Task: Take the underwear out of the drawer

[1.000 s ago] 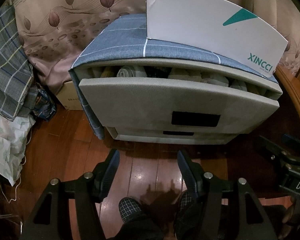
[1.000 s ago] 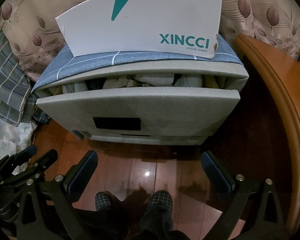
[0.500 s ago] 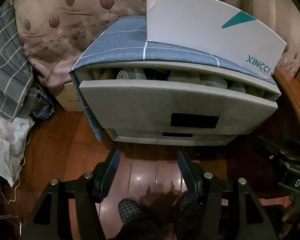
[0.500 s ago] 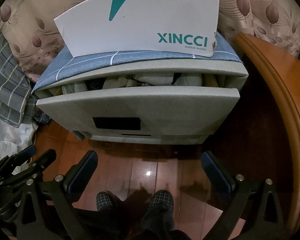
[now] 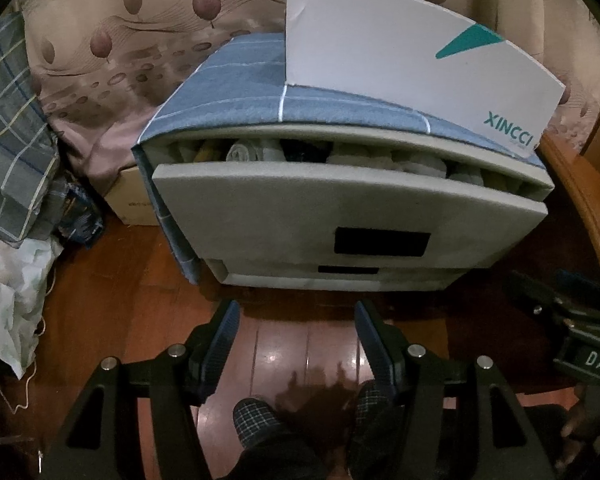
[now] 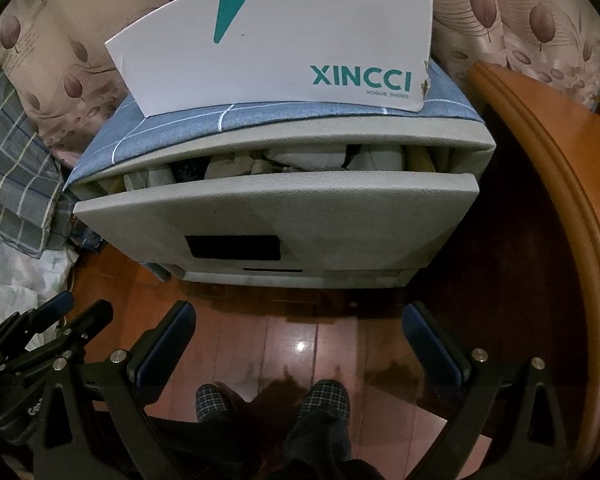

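Nearest, two checked slippers (image 6: 272, 400) are seen on the wooden floor (image 6: 340, 332). Above them two grippers are held: the left gripper (image 5: 296, 334) and the right gripper (image 6: 298, 336), each with jaws apart and nothing between them. Beyond, a grey cabinet with two drawers is seen; the top drawer (image 6: 284, 216) is pulled partly out. Rolled underwear (image 5: 340, 156) is packed inside in a row running left to right; the count cannot be made out. On top, one white box (image 6: 284, 48) is marked "XINCCI VOGUE SHOES".
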Demonstrator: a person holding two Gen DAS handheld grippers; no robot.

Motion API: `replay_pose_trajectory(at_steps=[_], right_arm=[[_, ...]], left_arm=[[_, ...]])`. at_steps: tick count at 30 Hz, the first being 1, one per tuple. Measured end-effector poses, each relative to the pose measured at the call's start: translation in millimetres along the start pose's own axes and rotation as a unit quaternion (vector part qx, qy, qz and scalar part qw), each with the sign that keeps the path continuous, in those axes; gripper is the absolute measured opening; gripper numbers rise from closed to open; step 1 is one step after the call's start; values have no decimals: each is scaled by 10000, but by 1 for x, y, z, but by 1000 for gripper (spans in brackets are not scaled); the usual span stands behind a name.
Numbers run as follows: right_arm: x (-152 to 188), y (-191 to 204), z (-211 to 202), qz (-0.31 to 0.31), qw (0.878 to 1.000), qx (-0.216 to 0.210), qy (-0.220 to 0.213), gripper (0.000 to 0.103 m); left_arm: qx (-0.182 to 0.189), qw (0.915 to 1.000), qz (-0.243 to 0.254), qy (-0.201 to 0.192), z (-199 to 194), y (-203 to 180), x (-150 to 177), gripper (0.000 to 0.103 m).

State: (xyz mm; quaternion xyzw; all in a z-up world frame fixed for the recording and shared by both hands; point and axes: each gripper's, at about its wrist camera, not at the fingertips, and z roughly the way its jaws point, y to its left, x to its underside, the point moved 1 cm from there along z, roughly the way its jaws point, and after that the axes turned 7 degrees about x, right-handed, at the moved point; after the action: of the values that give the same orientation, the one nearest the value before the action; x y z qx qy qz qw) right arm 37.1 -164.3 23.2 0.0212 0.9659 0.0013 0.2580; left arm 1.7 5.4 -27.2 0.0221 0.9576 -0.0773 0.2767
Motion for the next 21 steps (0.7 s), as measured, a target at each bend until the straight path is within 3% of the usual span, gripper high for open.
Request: replay_pose_trajectory(at_steps=[10, 16, 21], right_arm=[[-2, -11, -1, 161, 9998, -93, 3, 102], [-3, -12, -2, 193, 9998, -47, 1, 102], [-6, -16, -6, 317, 9995, -78, -51, 102]], left_arm=[[314, 9976, 599, -160, -13, 6, -19, 62], [116, 9939, 1059, -298, -10, 13, -36, 62], [186, 9890, 1355, -559, -9, 14, -51, 62]])
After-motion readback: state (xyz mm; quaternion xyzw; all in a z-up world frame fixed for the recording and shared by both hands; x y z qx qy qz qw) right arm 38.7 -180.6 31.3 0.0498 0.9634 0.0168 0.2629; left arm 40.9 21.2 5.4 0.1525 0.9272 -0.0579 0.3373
